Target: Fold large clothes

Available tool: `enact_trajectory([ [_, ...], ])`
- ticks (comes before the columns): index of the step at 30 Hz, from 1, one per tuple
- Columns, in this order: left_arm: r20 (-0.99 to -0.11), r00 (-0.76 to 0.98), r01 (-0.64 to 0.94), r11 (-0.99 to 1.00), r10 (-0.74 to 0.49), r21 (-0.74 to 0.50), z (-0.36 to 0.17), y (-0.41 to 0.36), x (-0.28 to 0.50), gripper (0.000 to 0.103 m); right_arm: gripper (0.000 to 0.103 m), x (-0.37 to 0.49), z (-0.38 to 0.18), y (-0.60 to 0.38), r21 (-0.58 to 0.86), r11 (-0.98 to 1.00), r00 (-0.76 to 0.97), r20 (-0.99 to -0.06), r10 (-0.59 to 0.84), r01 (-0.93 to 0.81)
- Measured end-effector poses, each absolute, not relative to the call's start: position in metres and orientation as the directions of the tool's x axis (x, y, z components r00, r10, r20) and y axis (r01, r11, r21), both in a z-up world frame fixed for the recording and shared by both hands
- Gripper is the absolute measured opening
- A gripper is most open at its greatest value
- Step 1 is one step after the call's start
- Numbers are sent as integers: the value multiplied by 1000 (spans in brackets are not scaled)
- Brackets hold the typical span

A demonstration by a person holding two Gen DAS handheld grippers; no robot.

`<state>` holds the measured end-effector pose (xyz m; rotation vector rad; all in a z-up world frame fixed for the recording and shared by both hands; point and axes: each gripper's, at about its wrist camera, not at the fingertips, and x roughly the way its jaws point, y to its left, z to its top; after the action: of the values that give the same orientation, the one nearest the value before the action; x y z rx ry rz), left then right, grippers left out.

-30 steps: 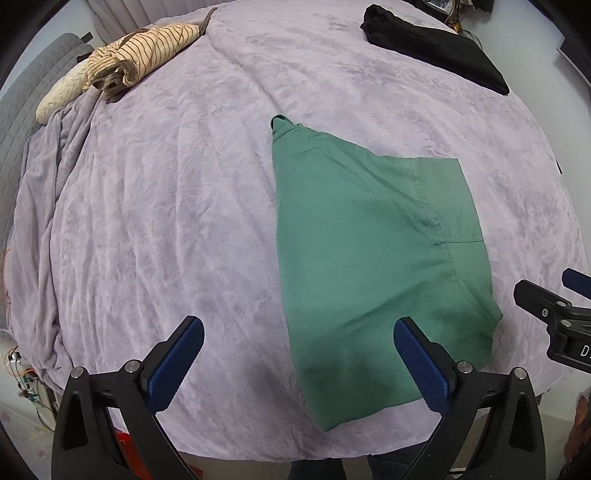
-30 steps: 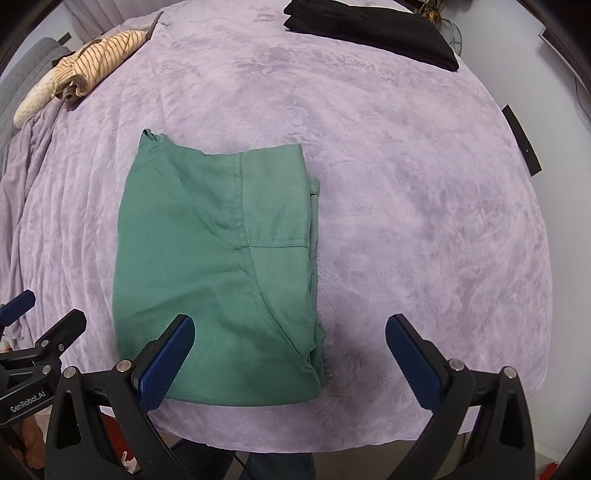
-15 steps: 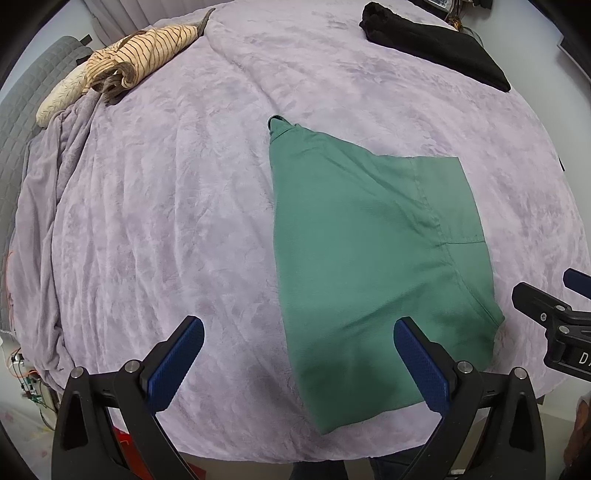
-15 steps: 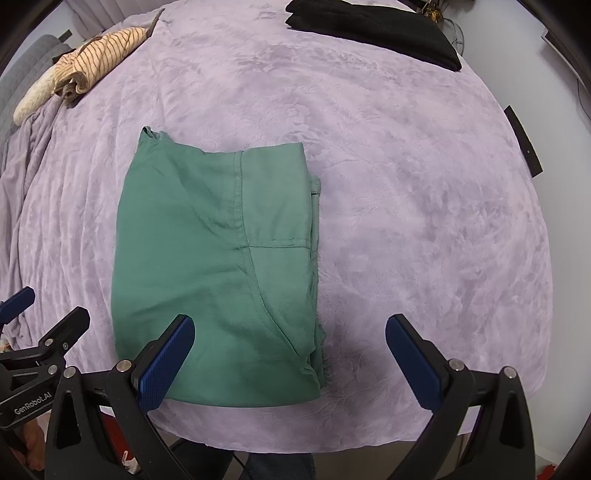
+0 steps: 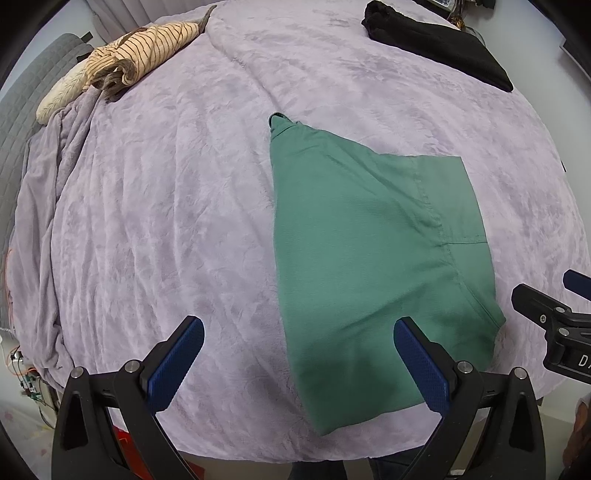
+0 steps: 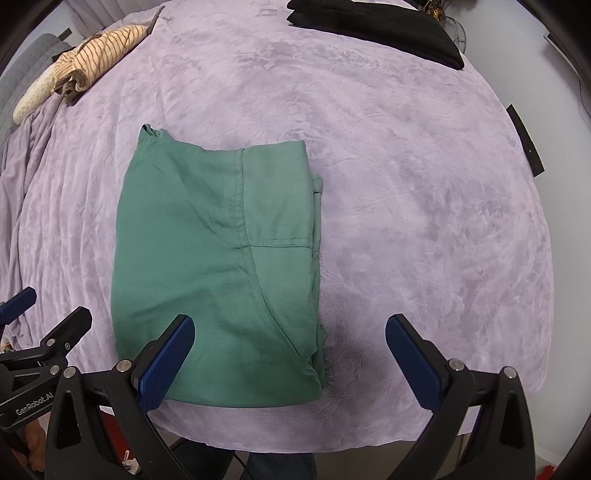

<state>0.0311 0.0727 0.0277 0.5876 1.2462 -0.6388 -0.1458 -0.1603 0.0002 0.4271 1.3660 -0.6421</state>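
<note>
left wrist view: both grippers, left gripper [image 5: 299, 360] and right gripper [image 6: 290, 356], hover wide-jawed above green garment [image 6: 218, 266].

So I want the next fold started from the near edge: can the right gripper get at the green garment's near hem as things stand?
Probably yes: the right gripper is open and holds nothing, and nothing lies on the green garment or across its near hem.

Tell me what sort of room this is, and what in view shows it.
Most likely a bedroom. The work surface is a bed under a plush lilac blanket, with a grey quilted headboard at its far left. Clothes lie on it: a folded green garment, a black one and a striped one.
</note>
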Motion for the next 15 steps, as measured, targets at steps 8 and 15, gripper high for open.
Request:
enact_trajectory([
  [8,-974,199,719,691,-111,68,27,75,30,103,103,-145,0,-162,-83,760,73,-983,-170,645],
  [15,-974,197,717,694,-109,67,27,75,29,103,103,-147,-2,-162,-85,761,70,-983,-169,643],
])
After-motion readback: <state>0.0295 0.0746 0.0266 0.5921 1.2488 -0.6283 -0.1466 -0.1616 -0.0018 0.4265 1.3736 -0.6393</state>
